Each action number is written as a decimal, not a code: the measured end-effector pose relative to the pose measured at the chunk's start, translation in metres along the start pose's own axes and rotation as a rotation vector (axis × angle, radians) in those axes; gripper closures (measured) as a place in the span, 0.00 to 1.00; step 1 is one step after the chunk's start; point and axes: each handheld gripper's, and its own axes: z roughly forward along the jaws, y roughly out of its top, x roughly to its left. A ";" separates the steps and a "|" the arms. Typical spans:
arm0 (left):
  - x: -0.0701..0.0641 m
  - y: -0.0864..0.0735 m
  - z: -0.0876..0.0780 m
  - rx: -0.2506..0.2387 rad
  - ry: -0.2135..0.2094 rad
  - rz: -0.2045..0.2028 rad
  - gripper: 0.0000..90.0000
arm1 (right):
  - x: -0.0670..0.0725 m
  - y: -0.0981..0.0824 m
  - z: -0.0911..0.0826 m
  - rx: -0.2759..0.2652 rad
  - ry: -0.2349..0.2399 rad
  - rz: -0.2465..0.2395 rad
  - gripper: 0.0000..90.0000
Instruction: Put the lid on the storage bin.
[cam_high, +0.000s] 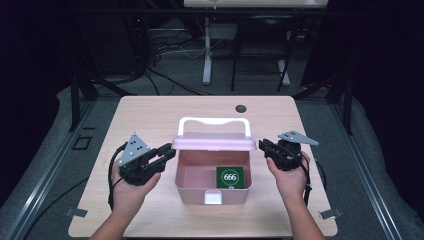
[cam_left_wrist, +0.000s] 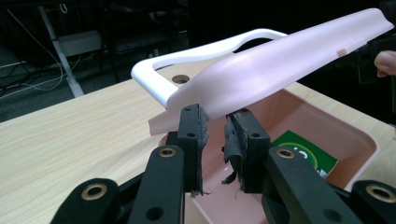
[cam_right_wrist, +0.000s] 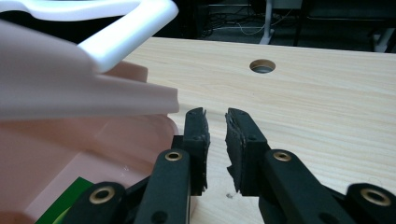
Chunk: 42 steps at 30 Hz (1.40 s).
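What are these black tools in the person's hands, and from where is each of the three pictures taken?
They are hand-held grippers, each with two black jaws. One picture looks down from above the table; the other two come from cameras riding on each gripper. A pink box stands on the table, its lid raised, a green card inside. The left gripper is at the lid's edge, jaws slightly apart; whether it grips is unclear. The right gripper is beside the lid, holding nothing.
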 end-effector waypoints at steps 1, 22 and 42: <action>0.000 -0.001 -0.001 0.001 0.000 0.001 0.84 | -0.001 0.000 -0.001 0.003 -0.001 0.002 0.87; -0.007 -0.027 -0.007 0.032 -0.028 -0.006 0.84 | -0.003 0.001 -0.003 -0.006 0.000 0.011 0.87; -0.011 -0.050 -0.006 0.076 -0.039 -0.013 0.85 | -0.005 0.001 -0.004 -0.008 0.002 0.018 0.87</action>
